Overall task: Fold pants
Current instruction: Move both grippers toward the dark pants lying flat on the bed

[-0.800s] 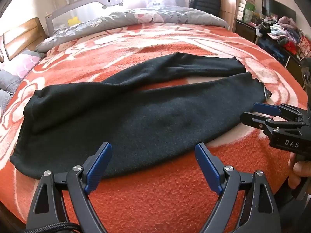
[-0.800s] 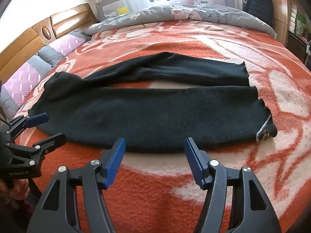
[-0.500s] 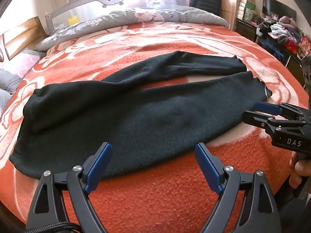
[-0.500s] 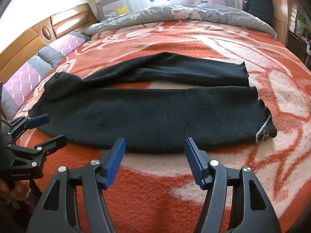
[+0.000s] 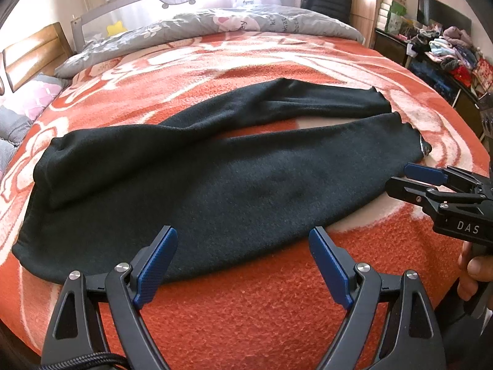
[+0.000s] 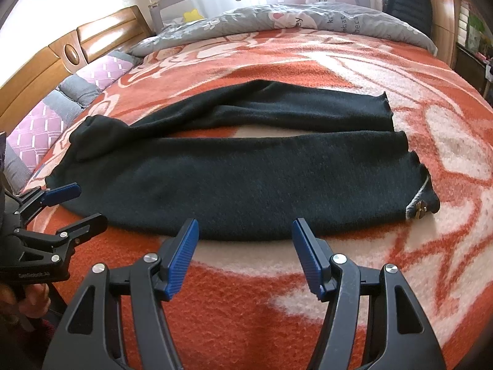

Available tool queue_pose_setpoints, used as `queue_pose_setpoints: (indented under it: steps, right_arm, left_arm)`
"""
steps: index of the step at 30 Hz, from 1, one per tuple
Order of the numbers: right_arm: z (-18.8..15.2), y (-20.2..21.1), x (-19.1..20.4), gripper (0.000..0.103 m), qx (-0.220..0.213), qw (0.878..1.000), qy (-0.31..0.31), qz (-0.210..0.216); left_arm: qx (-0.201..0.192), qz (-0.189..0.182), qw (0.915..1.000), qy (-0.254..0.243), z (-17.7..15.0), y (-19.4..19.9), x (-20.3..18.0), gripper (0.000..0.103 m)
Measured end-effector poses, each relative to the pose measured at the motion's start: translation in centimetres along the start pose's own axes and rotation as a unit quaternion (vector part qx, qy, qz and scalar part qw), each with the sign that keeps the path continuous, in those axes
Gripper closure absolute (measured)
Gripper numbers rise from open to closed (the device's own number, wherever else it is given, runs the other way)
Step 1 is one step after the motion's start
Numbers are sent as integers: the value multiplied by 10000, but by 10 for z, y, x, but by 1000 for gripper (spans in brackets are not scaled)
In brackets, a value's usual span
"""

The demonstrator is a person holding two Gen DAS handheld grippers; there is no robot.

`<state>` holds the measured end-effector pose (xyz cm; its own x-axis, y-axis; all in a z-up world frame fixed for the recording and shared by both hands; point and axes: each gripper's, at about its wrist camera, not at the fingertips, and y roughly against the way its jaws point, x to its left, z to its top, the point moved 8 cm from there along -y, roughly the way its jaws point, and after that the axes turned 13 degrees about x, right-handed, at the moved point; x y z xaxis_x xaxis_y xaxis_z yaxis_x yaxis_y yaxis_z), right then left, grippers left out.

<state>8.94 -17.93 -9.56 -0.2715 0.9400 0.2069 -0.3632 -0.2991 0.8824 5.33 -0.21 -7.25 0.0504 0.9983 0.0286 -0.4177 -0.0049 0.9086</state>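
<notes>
Pants lay crosswise ahead of both my grippers, long axis running left to right.

The black pants [image 5: 234,178] were spread flat on the bed [image 5: 277,302], waist end toward my left, the two leg cuffs toward my right, the near leg lying just beyond my fingers and the far leg angled away behind it. My left gripper [image 5: 243,256] hovered at the near edge of the cloth, fingers wide apart and holding nothing, closer to the waist half. My right gripper [image 6: 245,246] was likewise spread wide and empty, just short of the near leg's edge, with the cuff [image 6: 422,197] off to its right. I judged that the left was nearer the waist and the right nearer the cuffs, so each would take its own end of that near edge for the first fold.
</notes>
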Motion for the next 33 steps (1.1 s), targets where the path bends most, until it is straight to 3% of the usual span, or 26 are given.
queue_pose_setpoints:
  steps: [8,17,25,33]
  right_arm:
    - [0,0,-1,39,13,10000,-17,15]
    - [-2,0,-1,39,26,10000,-57,42]
    - [7,2,-8,39,-39,9998,-158,125]
    - [27,5,-33,39,-75,9992,-376,131]
  left_arm:
    - [62,-63,10000,20,3,-1,0,15]
    - [-62,128,9999,-54,8,-1,2,15]
    - [7,-84,10000,-13,16,0,0,15]
    - [50,58,9999,-110,49,-4,5,15]
